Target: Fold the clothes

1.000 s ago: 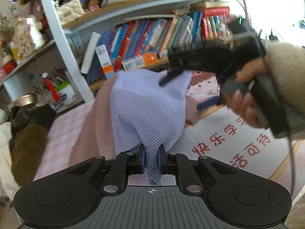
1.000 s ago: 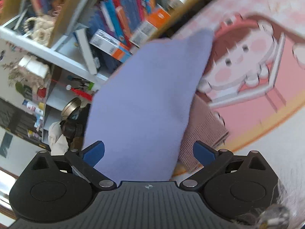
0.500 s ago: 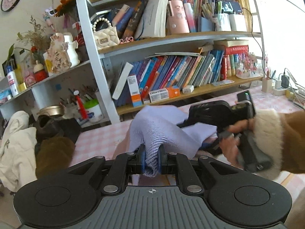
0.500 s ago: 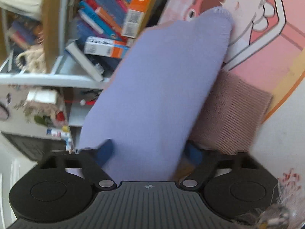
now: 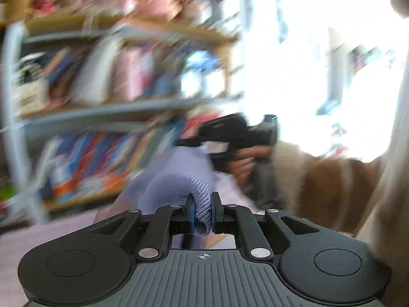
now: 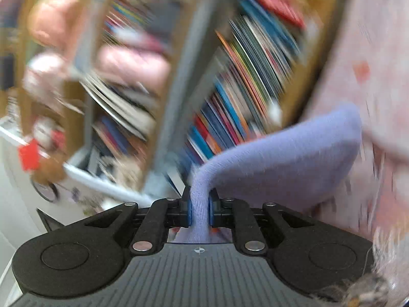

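Between the blue pads of the right hand-held gripper (image 6: 200, 211), a fold of the lilac knitted garment (image 6: 281, 158) is now pinched — jaws closing from wide open a second ago! Left hand-held gripper (image 5: 203, 215) clamps its ribbed edge, in front of the blurred bookshelf (image 5: 107, 107). Both ends gripped and lifted: ready to fold.

Motion blurs the bookshelf (image 5: 107, 107) (titles unreadable) in both wrist views.

garment: lavender knit sweater (image 5: 176, 176), ribbed hem
state: bunched, lifted, not folded flat
pose: one ribbed edge pinched at near end, another part (image 6: 281, 158) pinched too, cloth draped between
location: in the air, surface edges blurred
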